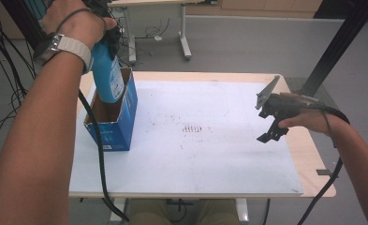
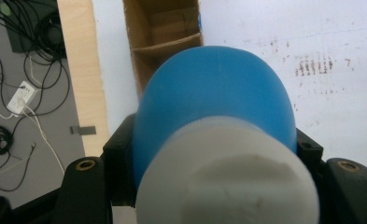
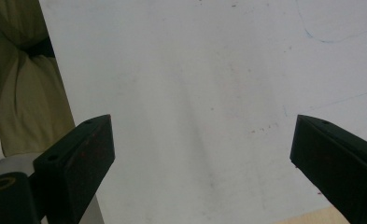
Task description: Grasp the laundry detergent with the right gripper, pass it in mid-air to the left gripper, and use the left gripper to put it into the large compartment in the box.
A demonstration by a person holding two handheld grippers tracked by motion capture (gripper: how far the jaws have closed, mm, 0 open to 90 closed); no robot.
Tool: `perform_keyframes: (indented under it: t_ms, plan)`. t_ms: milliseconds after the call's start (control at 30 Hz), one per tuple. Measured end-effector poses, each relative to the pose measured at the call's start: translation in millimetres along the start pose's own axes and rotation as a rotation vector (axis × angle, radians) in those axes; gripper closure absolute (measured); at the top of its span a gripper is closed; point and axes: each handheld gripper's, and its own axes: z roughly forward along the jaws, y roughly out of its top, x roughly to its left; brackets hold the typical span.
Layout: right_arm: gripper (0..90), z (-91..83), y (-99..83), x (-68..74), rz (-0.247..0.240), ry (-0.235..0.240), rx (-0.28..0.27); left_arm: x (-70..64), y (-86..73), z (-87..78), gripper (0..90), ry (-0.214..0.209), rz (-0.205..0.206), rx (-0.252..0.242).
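White-capped blue bottle [image 2: 214, 135] is clamped in the left gripper [image 1: 107, 29] above the open box [image 1: 112, 112] — right gripper [image 1: 271, 123] is held idle, jaws wide.

Seen along the left gripper, the bottle is pinched between both black jaws just below its white cap [image 2: 228, 175], body pointing down toward the cardboard interior of the box. From above, the bottle [image 1: 107, 75] is held upright, its lower end dipped into the box mouth; whether it touches the bottom cannot be told. Blue box sits at the far-left of the white mat [image 1: 209, 154], flaps open. Right gripper hovers over the mat's right edge, well apart from the box — nothing is held between its jaws, only bare mat [image 3: 195, 116] is seen between them.
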Motion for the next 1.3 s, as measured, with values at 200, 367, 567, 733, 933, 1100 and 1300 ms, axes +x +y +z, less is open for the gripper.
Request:
perform_keyframes:
  t_ms: [200,367,567,733,933,1100,1300]
  plan:
    - [6.6,2.5,-1.7,0.3,0.007,-0.003,0.002,6.3,-0.3,5.9,37.4,0.004,-0.015,0.002]
    - [6.6,3.3,-1.3,0.2,0.006,-0.001,0.005,11.9,-0.8,13.0,37.4,0.004,-0.021,0.002]
    - [6.6,5.8,1.3,-0.8,0.009,0.003,0.013,18.3,0.2,23.6,37.4,0.01,-0.03,0.005]
    - [6.6,7.8,3.7,-1.1,0.007,0.008,0.015,22.6,0.8,30.1,37.4,0.009,-0.035,0.003]
    - [6.6,10.0,4.9,-1.8,0.01,0.012,0.02,26.1,1.7,40.1,37.4,0.013,-0.034,0.015]
    - [6.6,11.6,4.9,-1.6,0.009,0.015,0.024,27.4,1.8,49.3,37.4,0.005,-0.039,0.011]
    - [6.6,12.3,2.7,-1.0,0.02,0.016,0.025,27.1,2.2,57.2,37.4,0.004,-0.041,0.013]
